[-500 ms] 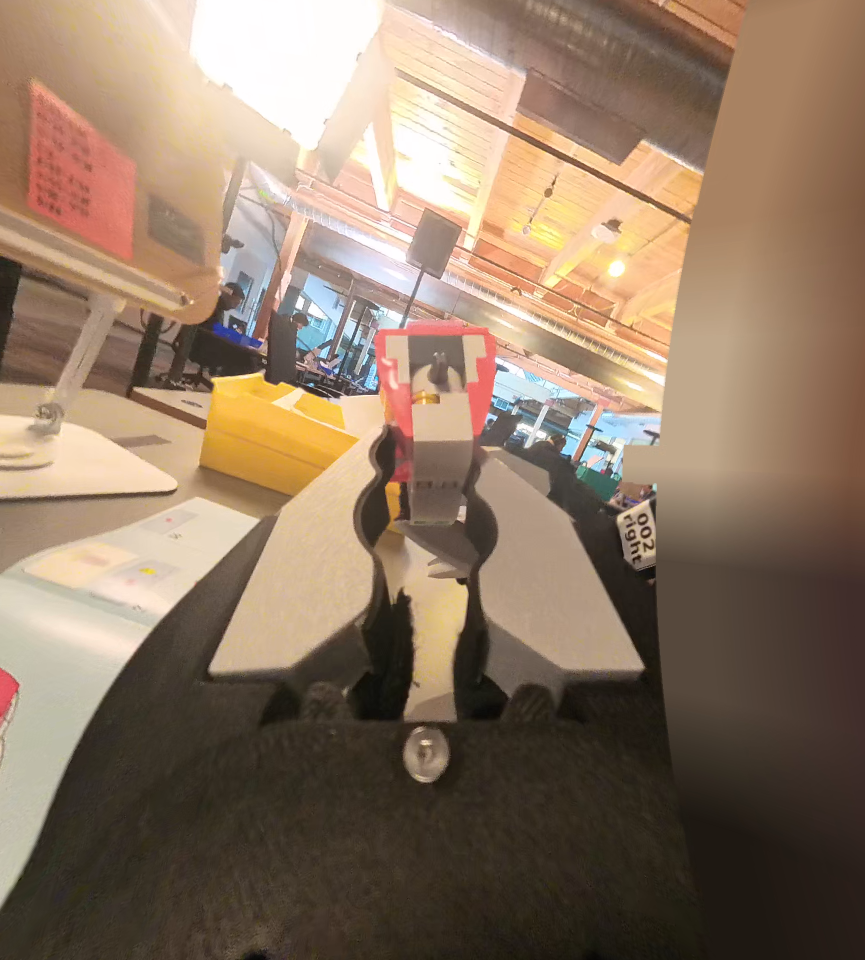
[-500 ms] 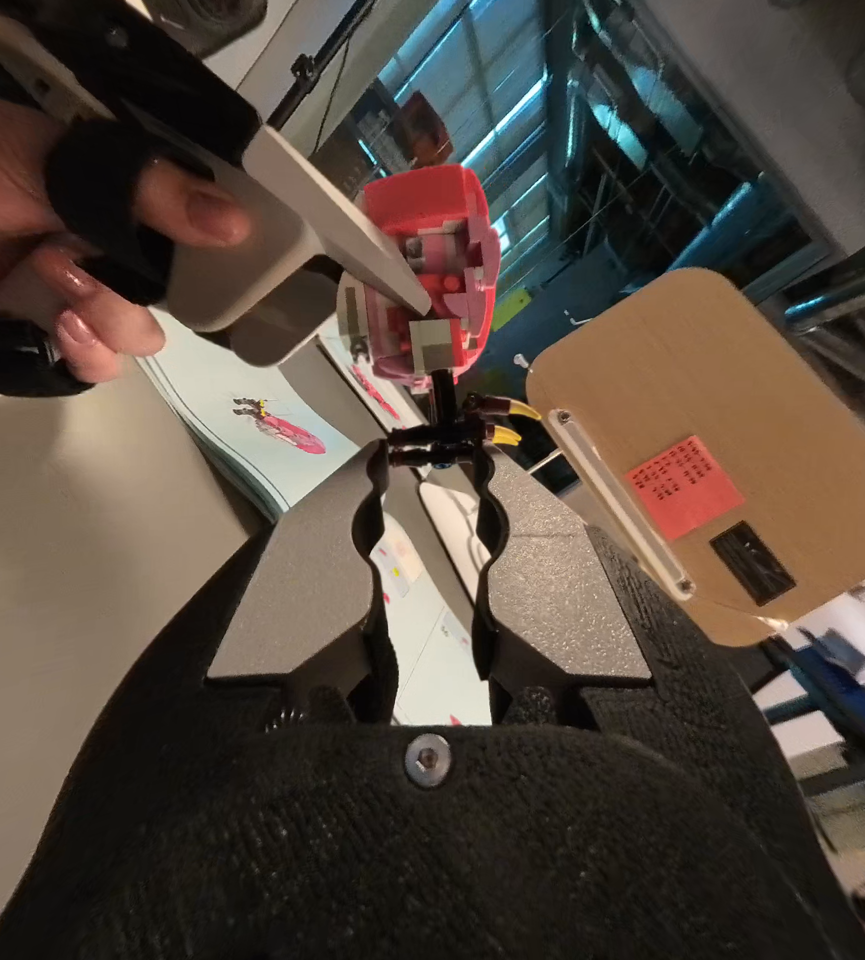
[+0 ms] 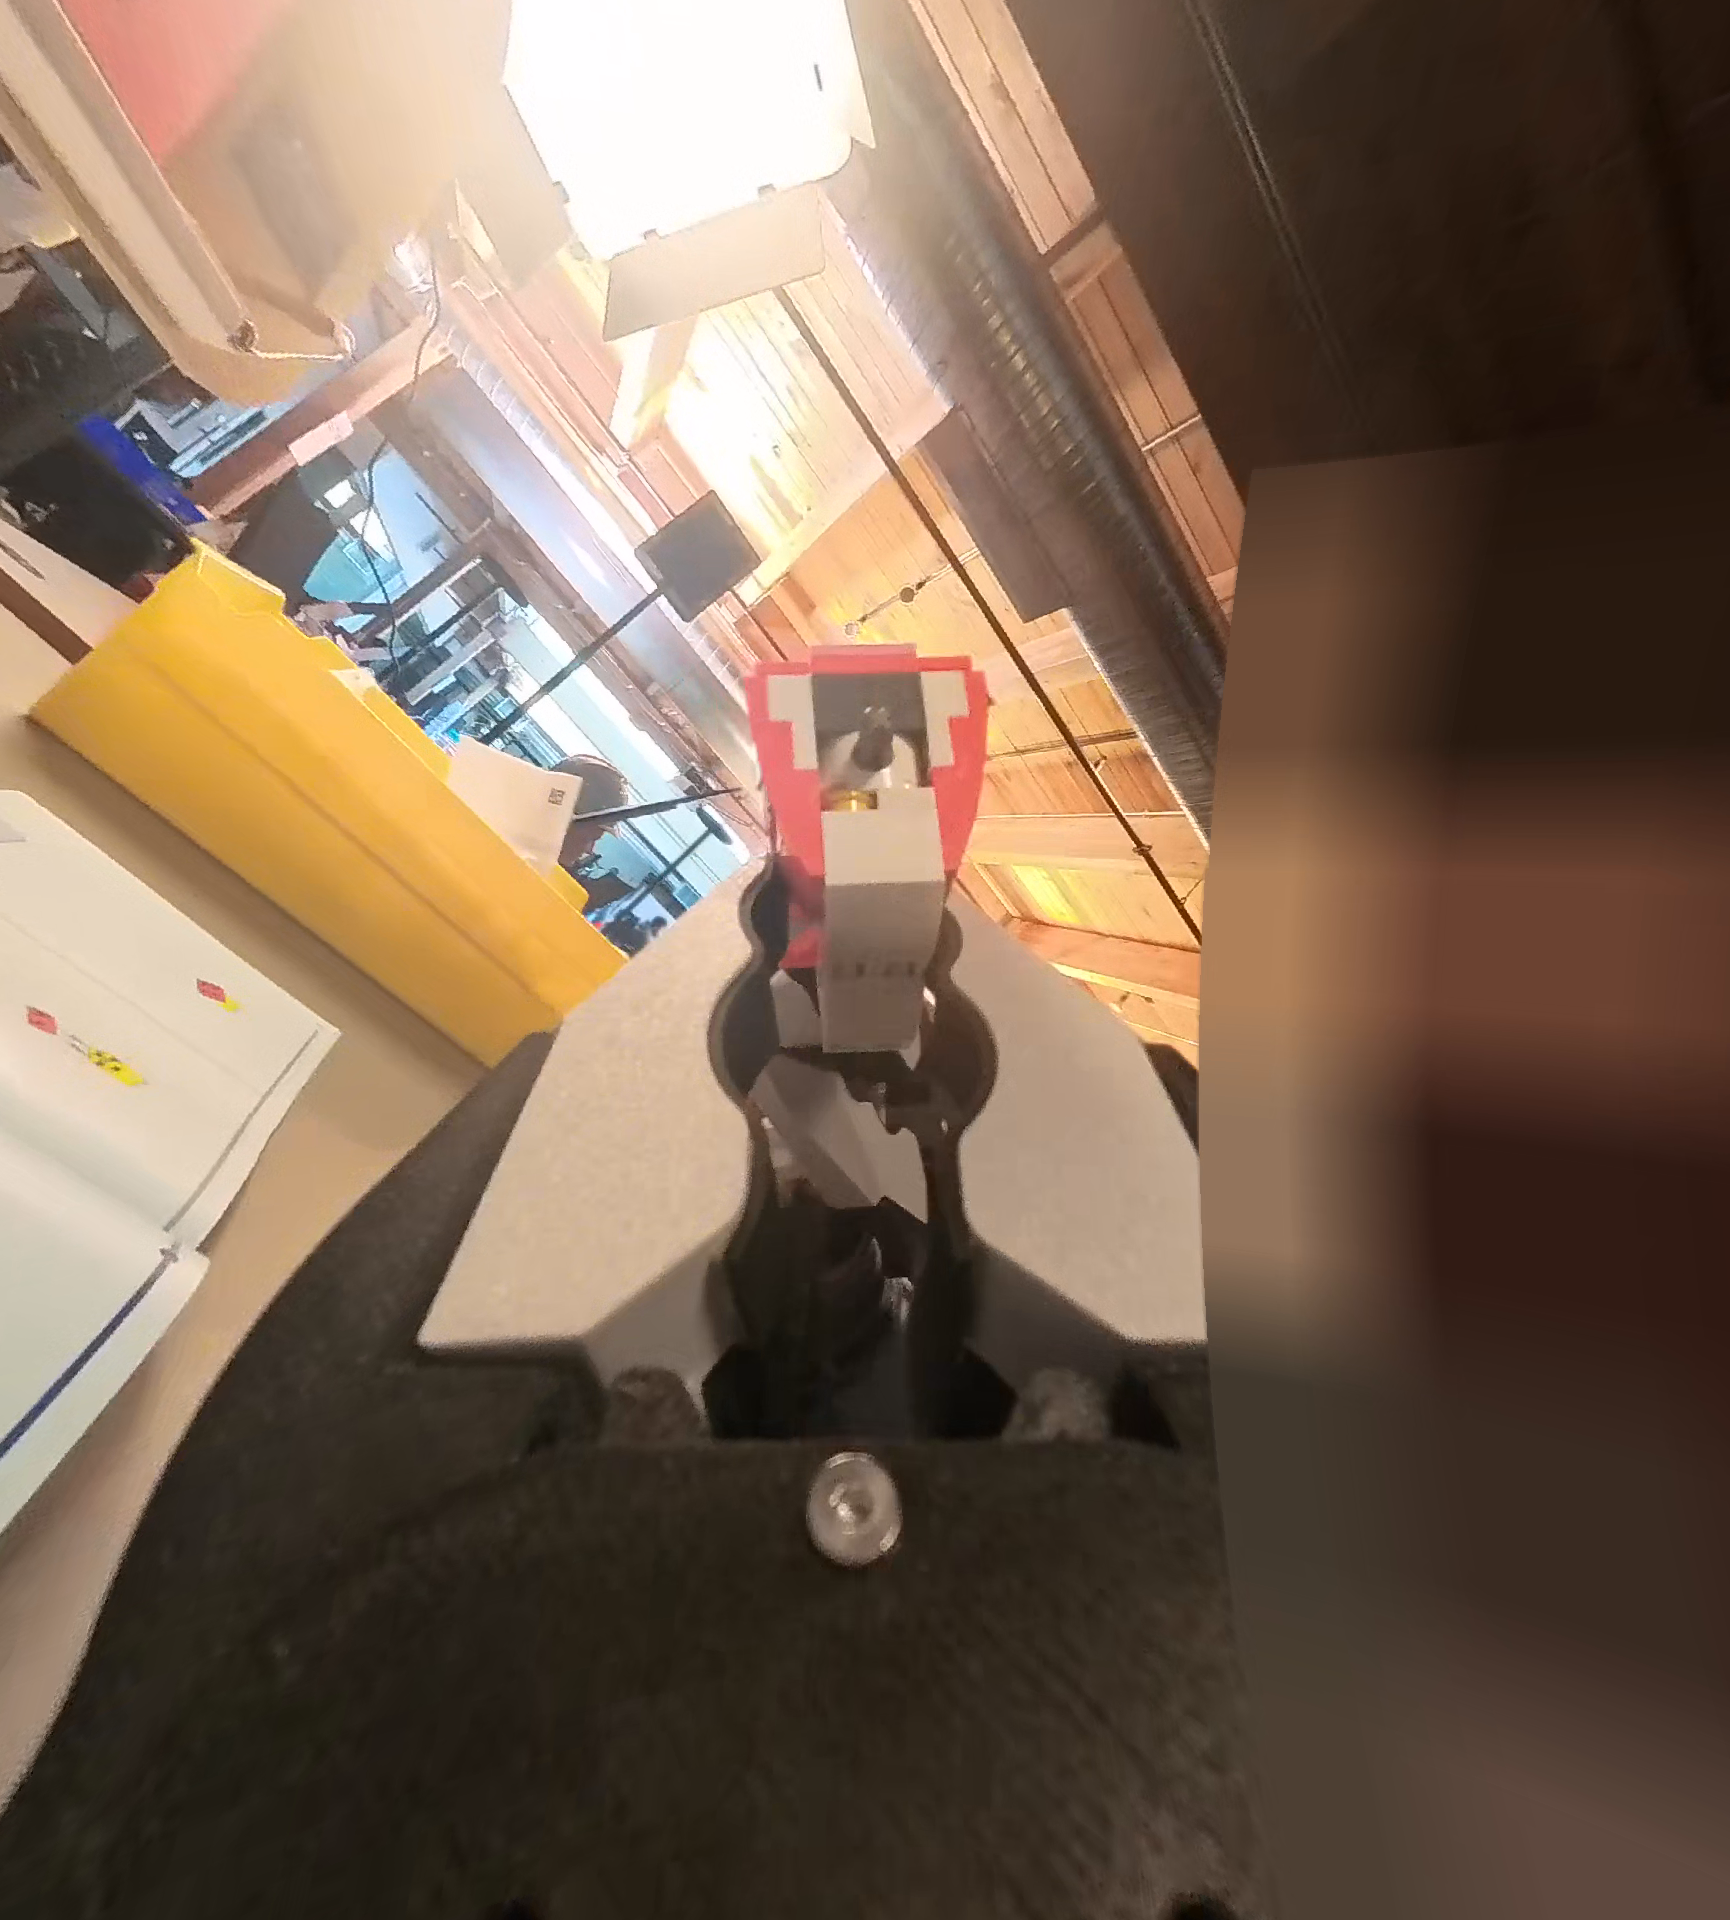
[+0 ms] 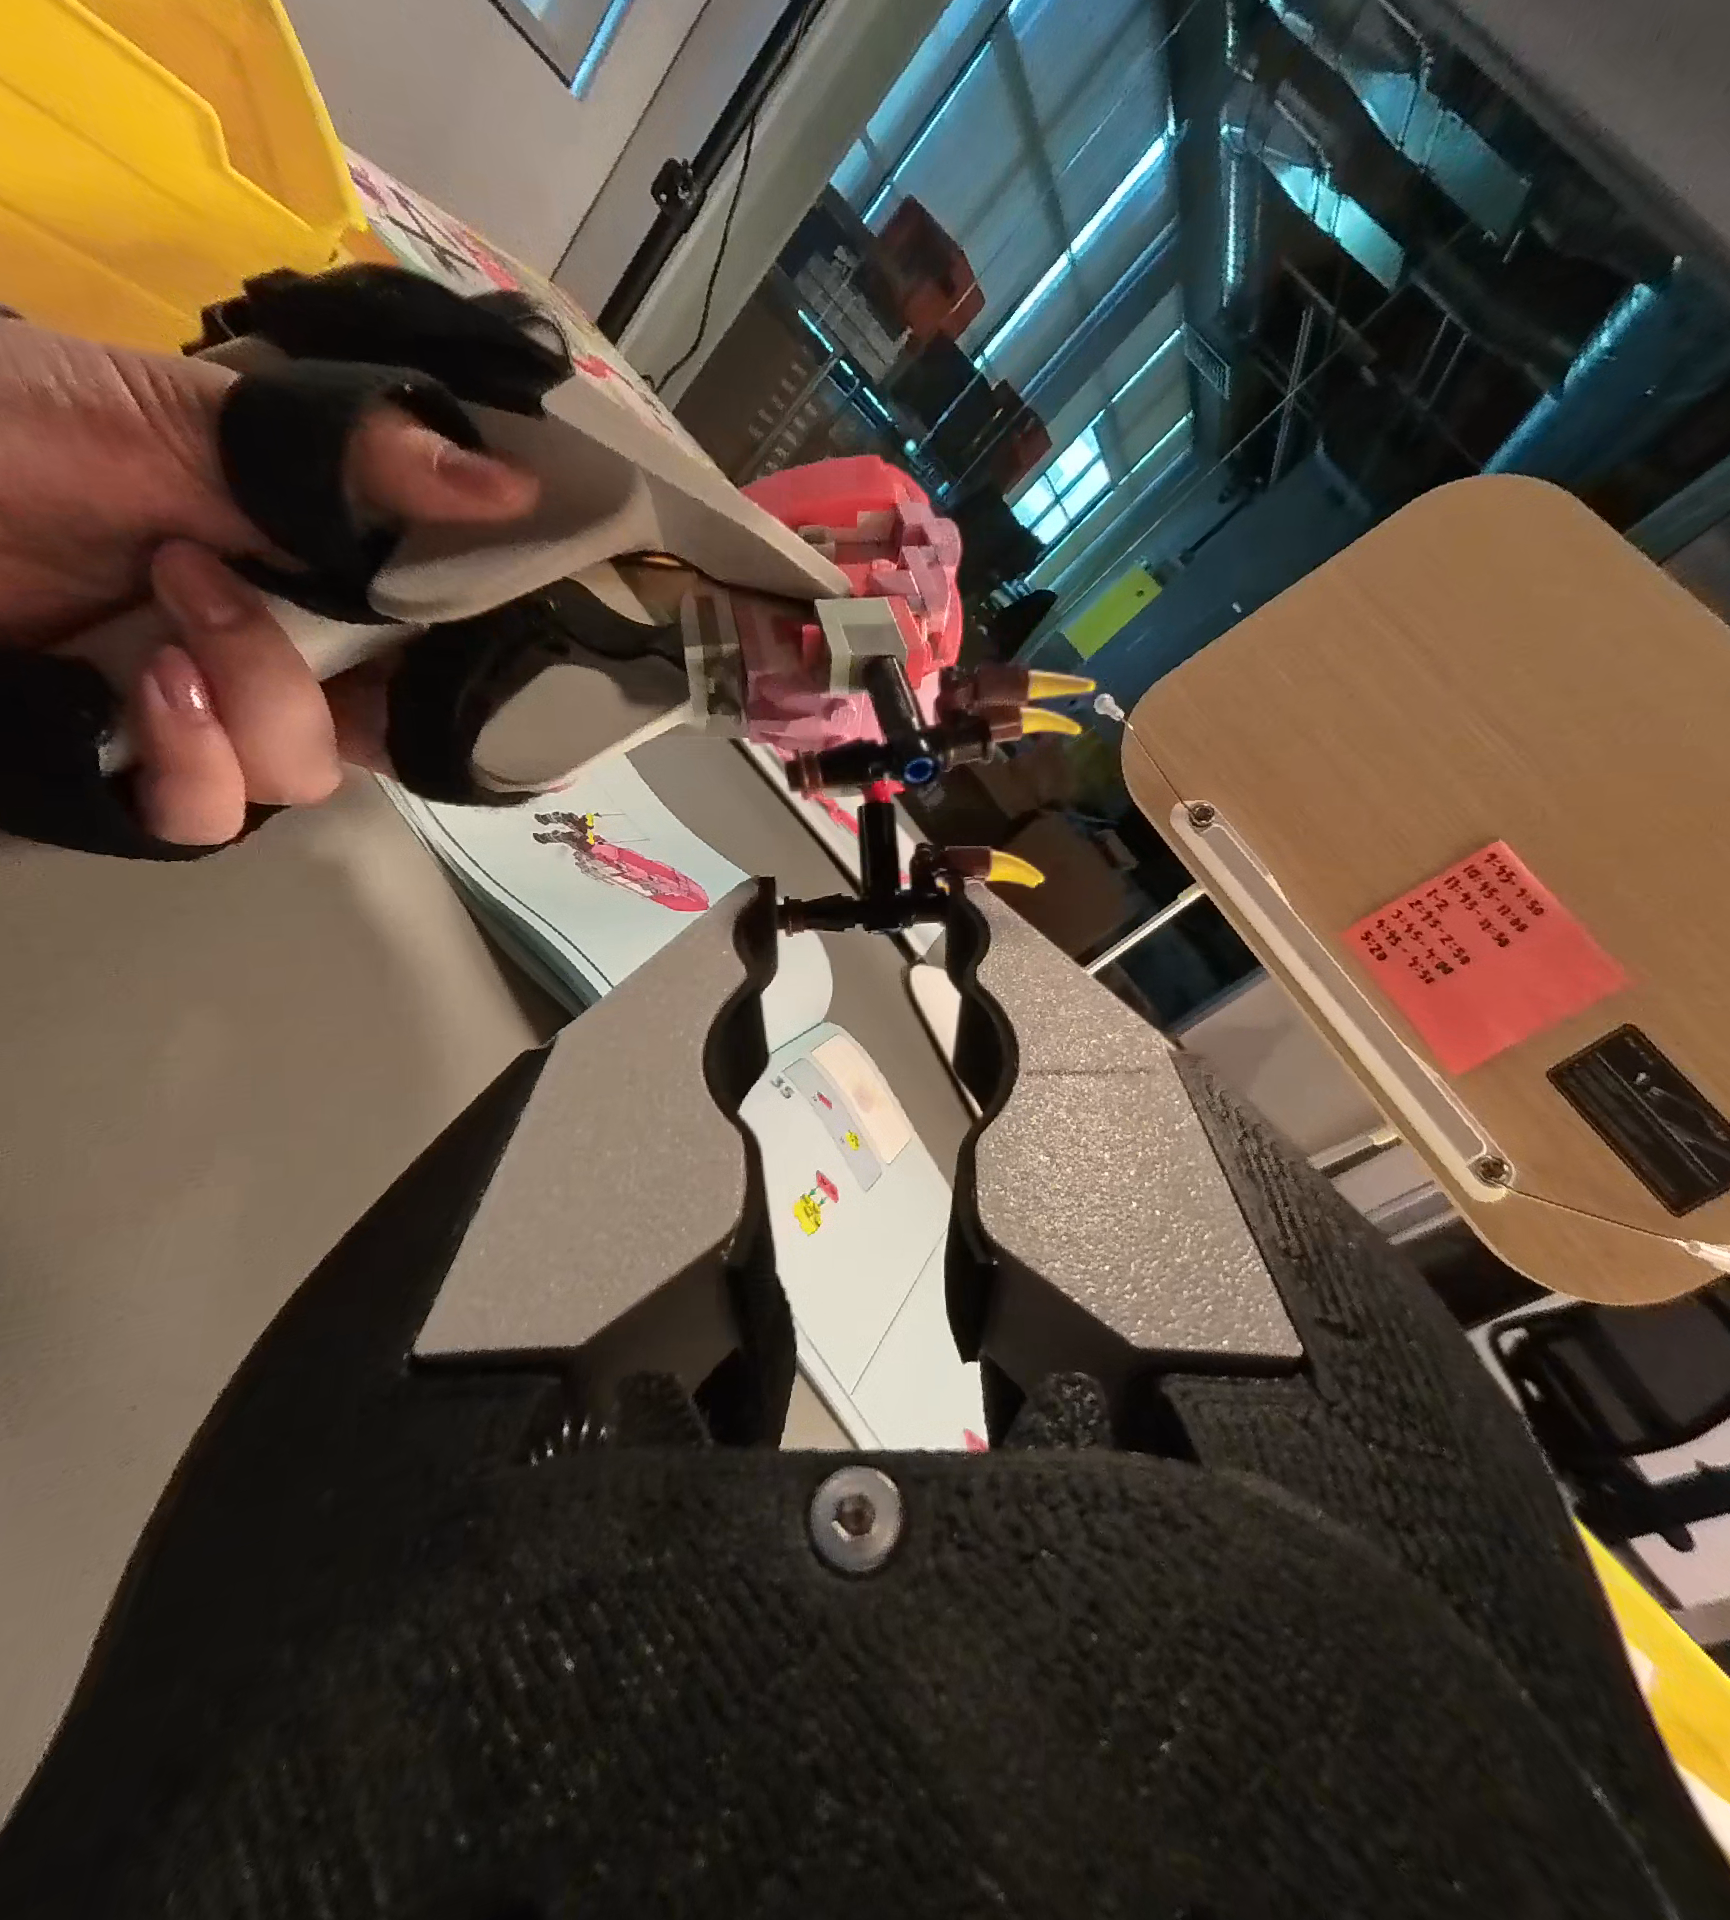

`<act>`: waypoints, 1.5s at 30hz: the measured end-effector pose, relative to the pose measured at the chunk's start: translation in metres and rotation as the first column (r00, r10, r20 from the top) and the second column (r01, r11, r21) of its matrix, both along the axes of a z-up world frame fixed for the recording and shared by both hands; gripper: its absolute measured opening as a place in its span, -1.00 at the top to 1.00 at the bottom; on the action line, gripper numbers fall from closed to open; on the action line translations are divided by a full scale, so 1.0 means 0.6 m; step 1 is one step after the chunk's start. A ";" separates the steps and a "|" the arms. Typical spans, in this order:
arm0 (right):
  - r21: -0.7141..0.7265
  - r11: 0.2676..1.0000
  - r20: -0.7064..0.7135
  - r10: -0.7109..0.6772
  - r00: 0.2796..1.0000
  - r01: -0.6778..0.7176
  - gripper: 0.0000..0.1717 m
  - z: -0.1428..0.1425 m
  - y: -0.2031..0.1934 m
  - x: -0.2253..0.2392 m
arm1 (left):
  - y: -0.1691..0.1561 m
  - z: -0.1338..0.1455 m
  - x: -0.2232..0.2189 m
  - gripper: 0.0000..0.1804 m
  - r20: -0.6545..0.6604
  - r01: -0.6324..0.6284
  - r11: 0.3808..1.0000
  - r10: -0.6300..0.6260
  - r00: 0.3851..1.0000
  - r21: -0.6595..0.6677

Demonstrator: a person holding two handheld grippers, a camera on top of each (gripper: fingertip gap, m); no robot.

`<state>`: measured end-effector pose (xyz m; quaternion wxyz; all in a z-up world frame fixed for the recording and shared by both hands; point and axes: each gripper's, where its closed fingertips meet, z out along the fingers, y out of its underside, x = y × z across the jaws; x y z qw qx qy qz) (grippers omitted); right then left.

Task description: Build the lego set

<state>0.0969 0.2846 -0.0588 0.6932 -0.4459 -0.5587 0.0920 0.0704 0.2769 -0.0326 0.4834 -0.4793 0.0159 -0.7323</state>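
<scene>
Fingers of the left gripper [image 3: 856, 935] clamp a red, pink and grey toy-brick body [image 3: 866, 790] held aloft. Right gripper [image 4: 861, 914] pinches a black clawed brick leg piece [image 4: 866, 914] (yellow-tipped), just below that body, over an open pale-blue instruction booklet [image 4: 632, 862].

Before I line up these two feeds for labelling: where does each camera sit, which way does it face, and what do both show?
Left wrist view: sits on the left gripper, tilted up toward the ceiling; its own grey fingers clamp a red and grey brick model.
Right wrist view: sits on the right gripper, facing the left gripper and the hand that holds it; own fingers grip a black claw piece.
Shared: the brick model, instruction booklet, yellow bin.
</scene>
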 end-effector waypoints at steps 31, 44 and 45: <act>-0.299 0.952 0.043 0.078 0.996 -0.062 0.64 -0.044 0.006 -0.005 | 0.020 -0.025 -0.002 0.75 -0.053 -0.064 0.994 0.060 0.997 -0.084; -0.724 0.654 0.582 0.410 0.702 0.219 0.64 -0.186 -0.016 0.140 | 0.001 0.013 -0.014 0.74 0.041 -0.025 1.000 0.025 0.999 0.008; -0.749 0.632 0.553 0.435 0.711 0.196 0.64 -0.194 -0.021 0.142 | 0.000 0.012 -0.011 0.74 0.036 -0.021 1.000 0.020 0.999 0.008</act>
